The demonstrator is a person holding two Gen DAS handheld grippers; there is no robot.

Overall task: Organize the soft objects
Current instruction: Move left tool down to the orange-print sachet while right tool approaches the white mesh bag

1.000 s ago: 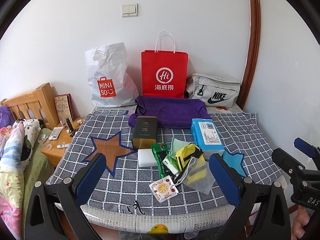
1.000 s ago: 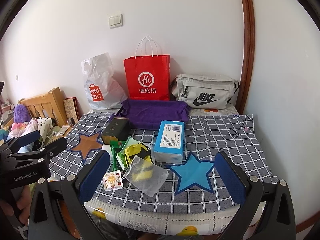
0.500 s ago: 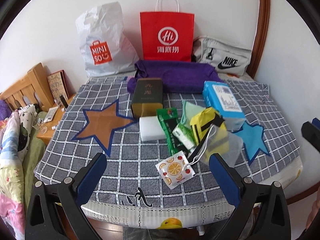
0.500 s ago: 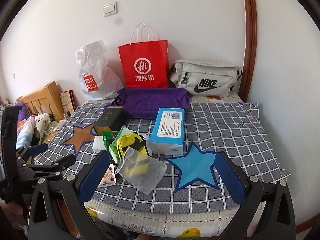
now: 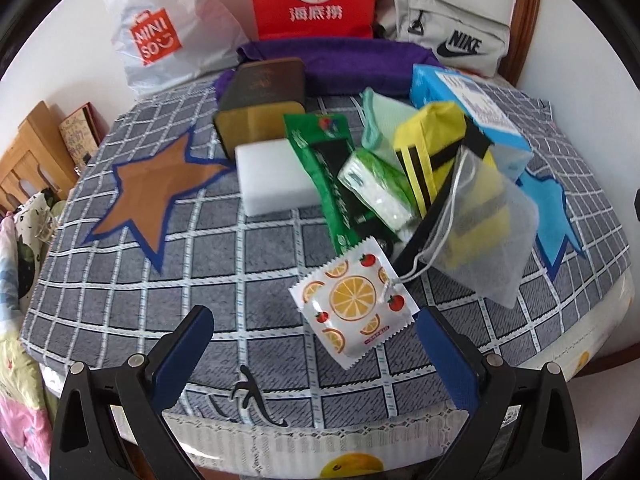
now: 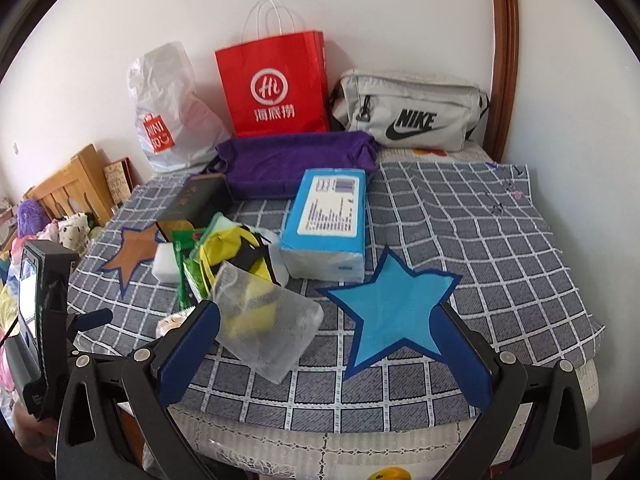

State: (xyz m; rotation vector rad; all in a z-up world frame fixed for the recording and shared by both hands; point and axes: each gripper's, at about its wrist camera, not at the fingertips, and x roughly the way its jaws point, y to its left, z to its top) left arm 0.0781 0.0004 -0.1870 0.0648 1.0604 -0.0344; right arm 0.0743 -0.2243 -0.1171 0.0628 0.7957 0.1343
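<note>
Above the checked cloth (image 5: pixel 120 300), left tool (image 5: pixel 314 336) spread wide near orange-print packet (image 5: pixel 352 300), right tool (image 6: pixel 332 332) likewise apart

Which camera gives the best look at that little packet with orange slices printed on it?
The left wrist view: the orange-slice packet lies whole and close. In the right wrist view only a sliver peeks out beside the right gripper's finger.

Home bedroom: wooden headboard (image 6: pixel 70 188) (bedding (image 5: pixel 20 240) beside), shopping bags (image 6: pixel 276 88).
</note>
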